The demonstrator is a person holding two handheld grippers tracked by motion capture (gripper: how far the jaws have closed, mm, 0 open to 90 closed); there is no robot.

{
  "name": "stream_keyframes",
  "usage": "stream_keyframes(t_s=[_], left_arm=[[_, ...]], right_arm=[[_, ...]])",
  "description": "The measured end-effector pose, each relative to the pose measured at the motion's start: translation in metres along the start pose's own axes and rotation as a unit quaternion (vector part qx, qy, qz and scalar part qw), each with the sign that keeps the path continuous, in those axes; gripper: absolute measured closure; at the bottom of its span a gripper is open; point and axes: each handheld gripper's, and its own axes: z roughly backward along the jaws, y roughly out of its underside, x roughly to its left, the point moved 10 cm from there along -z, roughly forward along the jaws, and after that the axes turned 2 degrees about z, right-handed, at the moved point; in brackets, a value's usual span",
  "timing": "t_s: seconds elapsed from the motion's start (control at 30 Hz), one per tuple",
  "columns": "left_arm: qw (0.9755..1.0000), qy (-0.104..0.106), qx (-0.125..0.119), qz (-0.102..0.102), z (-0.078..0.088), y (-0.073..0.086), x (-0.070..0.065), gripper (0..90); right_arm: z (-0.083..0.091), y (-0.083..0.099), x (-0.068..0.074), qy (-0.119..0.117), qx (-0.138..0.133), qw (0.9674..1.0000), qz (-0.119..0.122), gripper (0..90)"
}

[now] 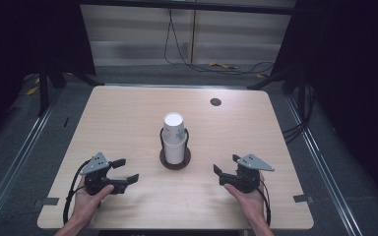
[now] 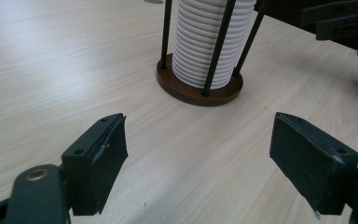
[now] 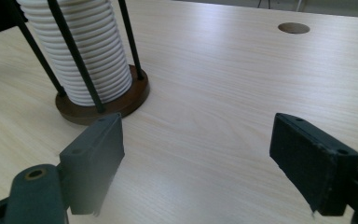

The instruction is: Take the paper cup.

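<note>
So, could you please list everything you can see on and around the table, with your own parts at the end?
stack of paper cups: one stack, white, upside down in the holder at the table's middle.
cup holder: one, dark brown round base with thin black upright rods, middle of the table.
table: one, light wood, with a dark round cable hole near its far right.
floor cables: a few, black, on the grey floor beyond the table.
left claw: one, black with a grey plate on top, jaws open and nothing between them, near left of the holder.
right claw: one, black with a grey plate, jaws open and nothing between them, near right of the holder.
hands: two, at the near edge, one on each claw.
</note>
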Motion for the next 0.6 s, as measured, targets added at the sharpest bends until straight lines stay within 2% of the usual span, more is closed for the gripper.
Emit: stream_keyframes(t_s=[0.2, 0.33, 0.6], left_arm=[[1.0000, -0.004, -0.001, 0.002, -0.001, -0.001, 0.000, 15.8], [1.0000, -0.007, -0.001, 0.004, -0.002, -0.001, 0.003, 15.8], [1.0000, 0.000, 0.000, 0.005, -0.001, -0.001, 0.001, 15.7]], right_arm=[[0.001, 0.000, 0.002, -0.010, -0.001, 0.9999, -0.004, 18.9], [0.001, -0.002, 0.006, -0.030, -0.005, 0.9995, 0.001, 20.3], [0.000, -0.003, 0.013, -0.045, -0.002, 0.9990, 0.004, 20.3]])
